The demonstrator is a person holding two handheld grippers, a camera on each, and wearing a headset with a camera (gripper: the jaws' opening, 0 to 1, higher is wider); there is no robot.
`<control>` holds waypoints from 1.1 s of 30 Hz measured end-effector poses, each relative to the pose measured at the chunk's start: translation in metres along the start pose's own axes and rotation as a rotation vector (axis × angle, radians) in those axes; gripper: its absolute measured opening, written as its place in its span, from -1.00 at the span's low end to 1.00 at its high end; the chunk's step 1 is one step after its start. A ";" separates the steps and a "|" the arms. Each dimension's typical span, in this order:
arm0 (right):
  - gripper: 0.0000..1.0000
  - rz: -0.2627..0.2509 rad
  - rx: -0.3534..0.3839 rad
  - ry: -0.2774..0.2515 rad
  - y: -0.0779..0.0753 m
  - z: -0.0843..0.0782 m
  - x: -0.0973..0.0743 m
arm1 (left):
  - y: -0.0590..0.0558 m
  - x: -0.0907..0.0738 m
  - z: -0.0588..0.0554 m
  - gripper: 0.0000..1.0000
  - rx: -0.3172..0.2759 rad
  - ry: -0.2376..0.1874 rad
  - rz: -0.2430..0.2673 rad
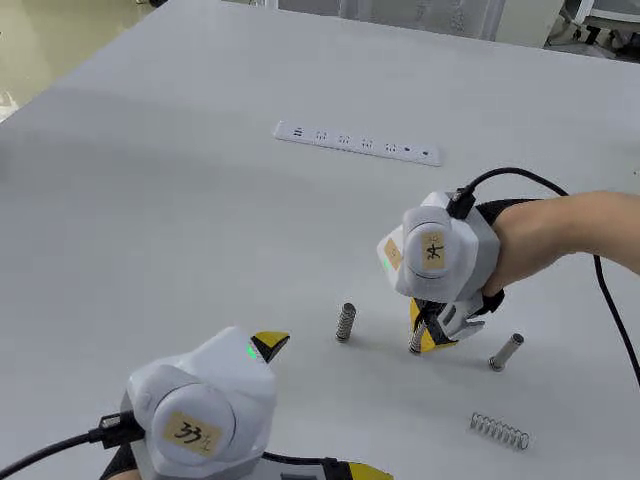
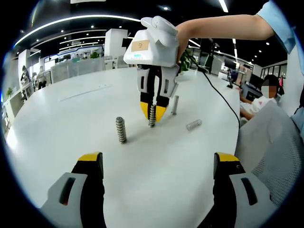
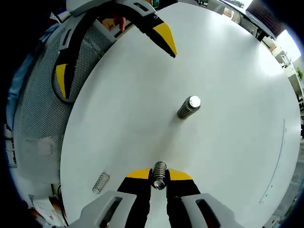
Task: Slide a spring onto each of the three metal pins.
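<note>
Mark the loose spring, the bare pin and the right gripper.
loose spring (image 1: 499, 431), head view, middle of its coils.
bare pin (image 1: 506, 352), head view, middle of its shaft.
right gripper (image 1: 426, 339), head view, midway between its fingertips.

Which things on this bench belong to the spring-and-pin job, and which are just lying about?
Job in hand:
- fitted pin, spring already on
- middle spring, on its pin, clamped by the right gripper
- bare pin
- loose spring, lying flat
- left gripper, open

Lying about:
- power strip, far across the table
</note>
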State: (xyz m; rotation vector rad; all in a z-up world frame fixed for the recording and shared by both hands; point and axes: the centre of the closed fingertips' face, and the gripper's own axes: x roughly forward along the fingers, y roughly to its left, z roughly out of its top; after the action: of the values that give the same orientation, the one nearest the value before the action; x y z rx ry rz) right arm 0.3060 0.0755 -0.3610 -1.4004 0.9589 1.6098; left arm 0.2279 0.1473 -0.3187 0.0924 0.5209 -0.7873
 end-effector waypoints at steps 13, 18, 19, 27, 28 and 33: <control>-0.35 0.006 0.053 -0.056 0.002 0.006 0.003 | 0.000 0.000 0.001 0.91 -0.002 -0.005 0.003; 0.11 0.001 0.057 -0.081 0.006 0.006 0.004 | 0.000 -0.001 0.002 0.91 0.000 -0.006 0.005; 0.17 -0.002 0.059 -0.084 0.006 0.006 0.004 | 0.001 -0.001 0.002 0.91 -0.001 -0.006 0.005; 0.87 -0.043 0.100 -0.141 0.005 0.007 0.001 | 0.003 -0.001 0.004 0.91 -0.005 -0.010 0.010; 0.96 -0.052 0.104 -0.144 0.005 0.007 0.001 | 0.004 -0.001 0.004 0.91 -0.006 -0.010 0.011; 0.99 -0.076 0.126 -0.169 0.005 0.006 -0.002 | 0.007 -0.004 0.004 0.91 0.000 -0.005 0.017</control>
State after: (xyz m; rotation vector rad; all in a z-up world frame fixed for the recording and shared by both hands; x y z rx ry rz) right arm 0.2987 0.0787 -0.3582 -1.1819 0.8815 1.5565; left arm 0.2319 0.1541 -0.3145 0.0948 0.5145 -0.7711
